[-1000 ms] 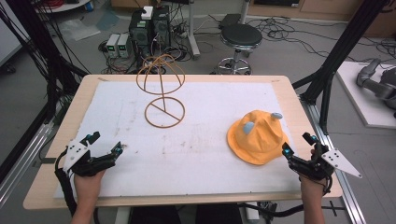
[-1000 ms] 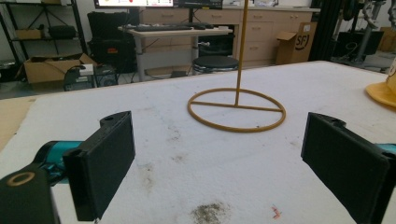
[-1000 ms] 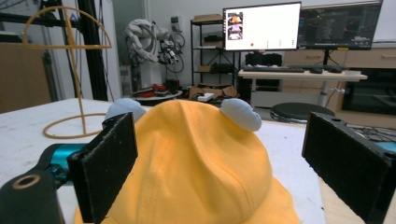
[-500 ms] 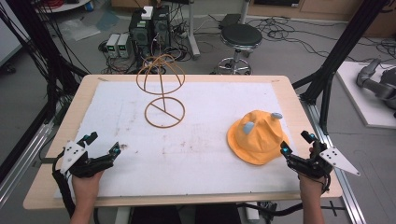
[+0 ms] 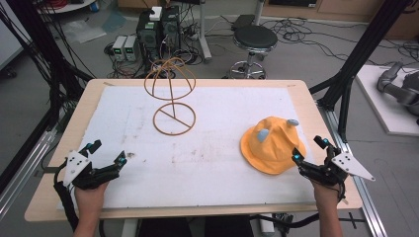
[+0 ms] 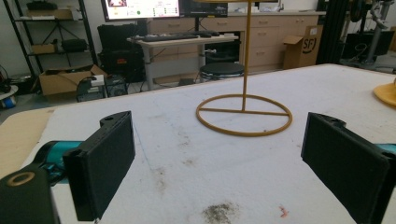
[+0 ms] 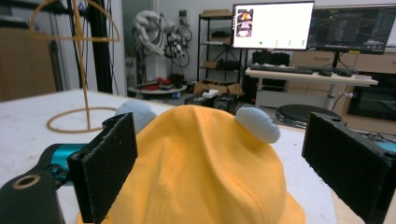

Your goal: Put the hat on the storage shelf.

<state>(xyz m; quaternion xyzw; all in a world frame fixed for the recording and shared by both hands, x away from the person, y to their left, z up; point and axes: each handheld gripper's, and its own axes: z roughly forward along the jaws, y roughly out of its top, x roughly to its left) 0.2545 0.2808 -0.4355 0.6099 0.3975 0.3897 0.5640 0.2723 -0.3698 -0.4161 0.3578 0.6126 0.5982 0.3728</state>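
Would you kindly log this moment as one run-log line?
left gripper: open, near table edge, empty | right gripper: open, beside yellow hat, not touching | wire hat stand: upright, bare

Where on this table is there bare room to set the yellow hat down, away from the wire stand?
The widest bare patch is the mat's middle, bordered by the wire stand, the yellow hat and the left gripper. The far right corner behind the hat is also free. It is crowded where the right gripper meets the hat.
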